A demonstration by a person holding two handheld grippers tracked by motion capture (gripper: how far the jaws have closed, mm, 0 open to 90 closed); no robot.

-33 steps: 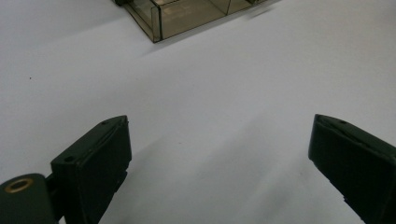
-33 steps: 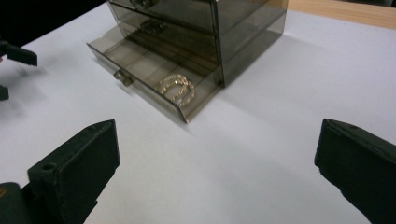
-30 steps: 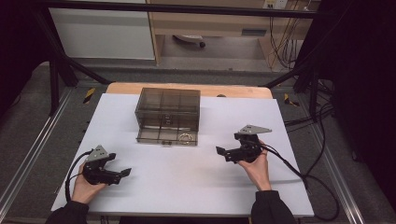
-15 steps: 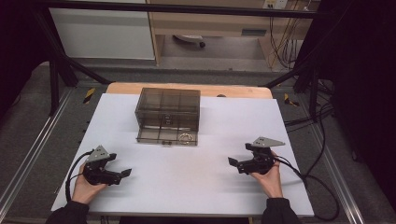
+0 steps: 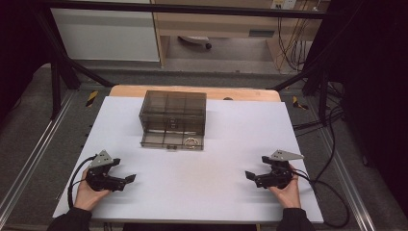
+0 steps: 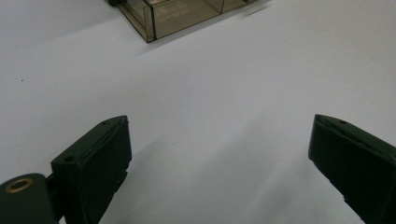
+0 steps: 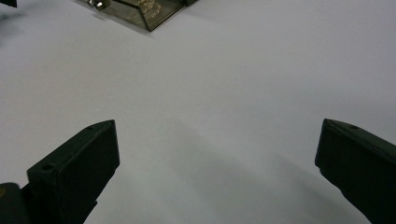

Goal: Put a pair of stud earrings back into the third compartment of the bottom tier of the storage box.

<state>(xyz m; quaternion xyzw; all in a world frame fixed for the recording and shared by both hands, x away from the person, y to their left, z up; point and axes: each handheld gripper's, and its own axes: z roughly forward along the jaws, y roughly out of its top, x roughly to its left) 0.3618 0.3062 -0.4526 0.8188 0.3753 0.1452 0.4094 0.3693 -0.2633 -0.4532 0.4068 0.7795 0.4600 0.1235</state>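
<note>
1. smoked clear plastic box [image 5: 173, 118] sits at the far-centre of the white table [image 5: 231, 202], well apart from both grippers. its corner shows at the top of the left gripper view [image 6: 154, 21] and of the right gripper view [image 7: 149, 11].
2. left gripper [image 5: 126, 180] rests low near the front-left edge, jaws spread wide, nothing between them. right gripper [image 5: 251, 176] likewise near the front-right, jaws wide apart and empty.
3. handling, my guess: thin rigid moulded plastic, light, so it will skid on the smooth table if pushed from one side. walls are glossy, expect slip under the jaws. hard squeeze could crack or flex a wall.
4. where to grip: a side wall edge, or pin it from both sides with the two grippers. avoid the front latch area.
5. looks: brown-tinted, see-through, rectangular, internal dividers making several compartments. lid looks closed but i can't confirm it.
6. small ring-like metal item [image 5: 191, 142] visible through the front-right compartment, plus a small metal piece [image 7: 99, 4] near the front edge; can't tell what either is.
</note>
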